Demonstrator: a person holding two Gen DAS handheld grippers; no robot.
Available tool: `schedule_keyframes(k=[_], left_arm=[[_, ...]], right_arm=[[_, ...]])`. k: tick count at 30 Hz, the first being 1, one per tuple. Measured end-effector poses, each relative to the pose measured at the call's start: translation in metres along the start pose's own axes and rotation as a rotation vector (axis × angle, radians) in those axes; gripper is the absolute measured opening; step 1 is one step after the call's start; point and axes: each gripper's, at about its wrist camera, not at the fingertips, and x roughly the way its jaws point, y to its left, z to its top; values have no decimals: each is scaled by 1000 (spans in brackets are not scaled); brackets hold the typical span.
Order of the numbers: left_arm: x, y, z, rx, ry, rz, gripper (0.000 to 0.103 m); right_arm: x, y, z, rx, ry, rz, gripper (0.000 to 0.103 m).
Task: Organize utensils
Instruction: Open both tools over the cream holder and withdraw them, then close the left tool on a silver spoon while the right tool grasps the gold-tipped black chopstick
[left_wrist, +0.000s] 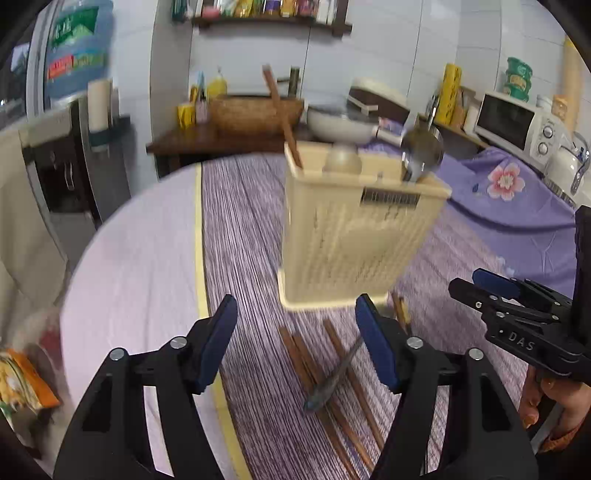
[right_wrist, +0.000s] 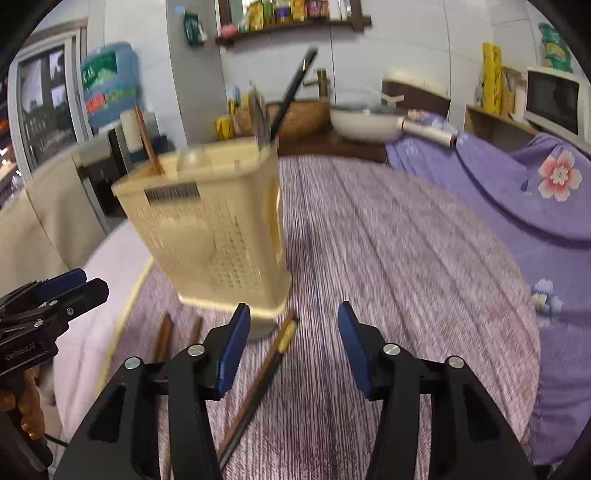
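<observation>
Jaws of left gripper (left_wrist: 295, 345) and right gripper (right_wrist: 291, 347) are held released, empty. Thin stiff brown wooden chopsticks (left_wrist: 332, 391) beside the cream perforated plastic holder (left_wrist: 354, 236) are best pinched mid-length; likely light, prone to rolling.

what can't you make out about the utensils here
- Chopsticks on the mat: left wrist view, motion blur and the left hand-held gripper hide their count.
- Cream holder: both views, its walls hide the lower ends inside.
- Chopsticks: right wrist view, near ends behind the right hand-held gripper.
</observation>
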Motion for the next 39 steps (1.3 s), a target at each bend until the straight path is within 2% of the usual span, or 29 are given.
schedule_keyframes(k=[4,6,10,13,18,21,28,33,35,39], left_arm=[[22,-3,-22,8,65,2,57],[29,-7,-29,19,89,-3,53],[35,-14,-35,38,107,-11,52],[39,-19,-34,50,117,-18,52],[45,-27,-37,78,131,-16,51],[48,-34,-37,104,140,-19,48],[55,-50,-35,168,166,-28,47],[68,-65,-24,212,188,-30,48],[75,-70,-22,231,212,-36,48],[90,-75,-22,239,261,-32,47]], right_arm=[[23,11,-19,-2,101,5,41],[31,15,-25,-3,125,-11,38],[40,10,-26,34,155,-52,31],[47,7,-29,67,182,-19,31],[48,13,-29,54,188,-20,30],[51,15,-26,40,210,-53,29],[59,-2,-20,79,247,-43,27],[69,-8,-11,104,263,-41,22],[72,-13,-9,110,268,-39,13],[76,-24,-6,118,281,-3,11]])
